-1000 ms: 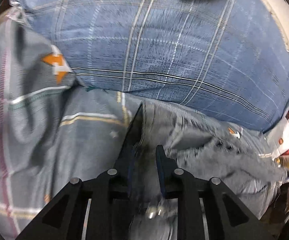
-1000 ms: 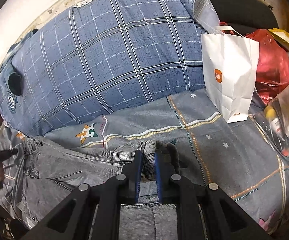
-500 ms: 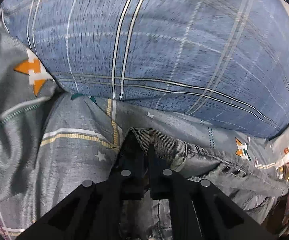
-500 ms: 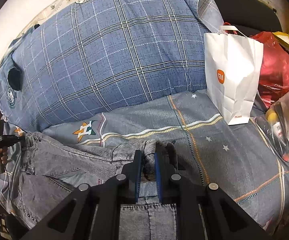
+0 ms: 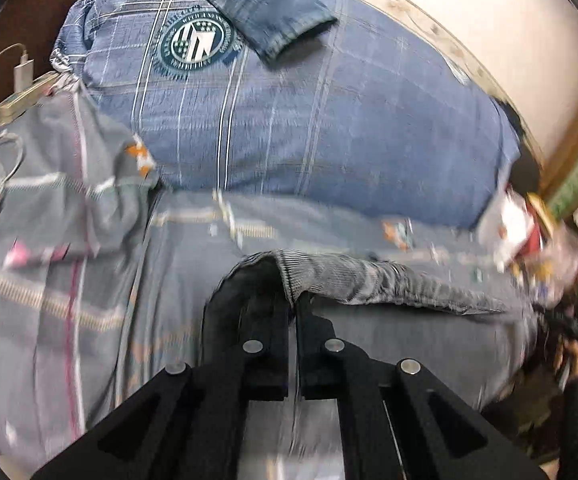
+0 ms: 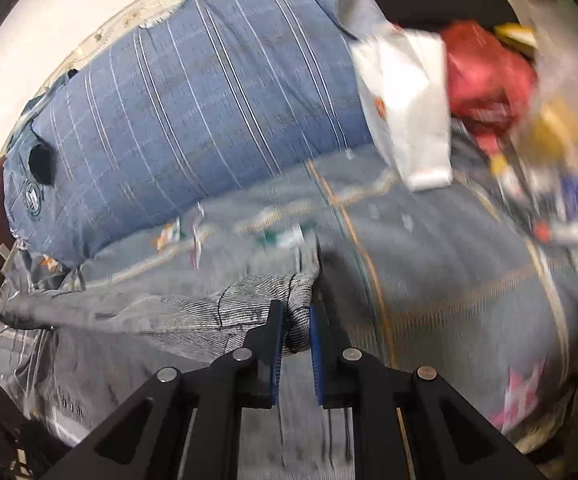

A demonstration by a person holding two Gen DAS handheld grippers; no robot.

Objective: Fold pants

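Two grippers each clamp a corner of the grey jeans (image 6: 161,312), whose edge is stretched between them above the grey patterned bedsheet (image 6: 449,264). Left gripper (image 5: 293,308): jaws pressed together on the denim edge, the fabric running off to the right. Right gripper (image 6: 295,328): blue pads (image 6: 316,344) narrowly apart, pinching a bunched fold. Behind lies a blue plaid quilt (image 5: 309,120); a white paper bag (image 6: 409,112) and a red bag (image 6: 485,76) stand at the right. Both views are motion-blurred.
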